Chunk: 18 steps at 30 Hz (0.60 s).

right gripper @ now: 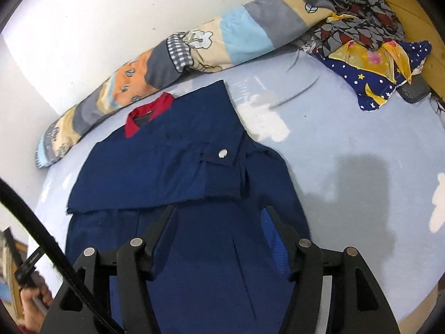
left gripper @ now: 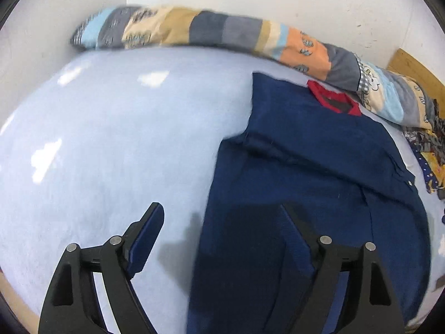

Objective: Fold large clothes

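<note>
A navy blue garment [left gripper: 319,167] [right gripper: 167,167] with a red collar [right gripper: 147,117] lies flat on a light blue sheet [left gripper: 111,139]. A sleeve with a silver snap [right gripper: 223,153] is folded across its chest. My left gripper [left gripper: 219,206] hovers open over the garment's left edge, one finger above the sheet and the other above the cloth. Over the garment's lower body my right gripper [right gripper: 220,208] stands open. Nothing is between the pads of either one.
A rolled patchwork quilt [left gripper: 194,27] [right gripper: 194,47] lies along the white wall behind the garment. A heap of patterned clothes [right gripper: 370,41] sits at the far right by a wooden board [right gripper: 417,5]. A hand [right gripper: 33,303] and a black cable [right gripper: 41,222] show at the lower left.
</note>
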Each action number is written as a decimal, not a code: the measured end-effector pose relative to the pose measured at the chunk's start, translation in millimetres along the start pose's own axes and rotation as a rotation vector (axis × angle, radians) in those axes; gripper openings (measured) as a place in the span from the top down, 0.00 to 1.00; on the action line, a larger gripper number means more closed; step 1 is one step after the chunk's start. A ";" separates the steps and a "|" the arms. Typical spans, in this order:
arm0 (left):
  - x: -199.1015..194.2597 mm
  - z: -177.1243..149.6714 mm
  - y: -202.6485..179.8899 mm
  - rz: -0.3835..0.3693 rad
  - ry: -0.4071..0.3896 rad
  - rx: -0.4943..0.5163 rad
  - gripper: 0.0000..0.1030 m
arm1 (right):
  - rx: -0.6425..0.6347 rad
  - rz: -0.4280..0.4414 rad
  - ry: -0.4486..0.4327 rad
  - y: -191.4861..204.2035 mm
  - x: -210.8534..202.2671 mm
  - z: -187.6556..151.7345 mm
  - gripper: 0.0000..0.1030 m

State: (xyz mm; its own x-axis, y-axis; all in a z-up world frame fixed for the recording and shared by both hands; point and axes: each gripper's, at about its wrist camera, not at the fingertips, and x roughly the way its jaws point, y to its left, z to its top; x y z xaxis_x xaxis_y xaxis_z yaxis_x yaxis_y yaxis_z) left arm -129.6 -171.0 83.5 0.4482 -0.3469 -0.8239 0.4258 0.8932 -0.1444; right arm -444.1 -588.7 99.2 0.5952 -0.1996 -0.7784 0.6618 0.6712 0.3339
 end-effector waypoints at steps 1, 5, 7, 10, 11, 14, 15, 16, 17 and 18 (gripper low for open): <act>1.5 -4.2 5.9 -0.021 0.027 -0.010 0.20 | -0.008 -0.001 0.004 -8.1 -5.9 -3.7 0.35; 11.3 -32.0 38.9 -0.118 0.166 -0.049 0.20 | -0.018 -0.022 0.090 -44.8 -4.7 -24.0 0.35; 12.3 -45.0 52.9 -0.161 0.202 -0.080 0.20 | 0.015 -0.015 0.158 -71.3 -0.6 -36.3 0.35; 7.5 -60.8 61.5 -0.219 0.216 -0.108 0.20 | 0.076 0.028 0.249 -104.7 7.2 -53.9 0.35; 3.5 -66.4 59.2 -0.230 0.215 -0.099 0.20 | 0.096 0.044 0.270 -112.8 8.7 -59.9 0.35; -2.8 -82.9 54.4 -0.271 0.216 -0.087 0.20 | 0.126 0.112 0.332 -126.2 12.4 -78.1 0.35; -4.5 -91.6 52.0 -0.273 0.220 -0.085 0.20 | 0.123 0.133 0.338 -127.0 11.3 -82.3 0.35; -6.1 -95.6 50.8 -0.272 0.217 -0.080 0.20 | 0.120 0.155 0.344 -126.5 9.1 -87.0 0.34; -11.0 -102.8 48.1 -0.278 0.210 -0.074 0.20 | 0.119 0.175 0.351 -125.3 6.5 -92.1 0.34; -13.3 -107.1 47.8 -0.288 0.210 -0.078 0.20 | 0.122 0.192 0.359 -124.5 4.9 -96.5 0.34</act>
State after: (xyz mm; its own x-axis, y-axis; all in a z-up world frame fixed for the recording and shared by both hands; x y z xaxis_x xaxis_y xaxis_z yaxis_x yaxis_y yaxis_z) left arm -199.3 -93.0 28.8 0.1436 -0.5281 -0.8370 0.4466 0.7893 -0.4214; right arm -567.6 -604.4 2.5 0.5305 0.1971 -0.8244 0.6160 0.5785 0.5347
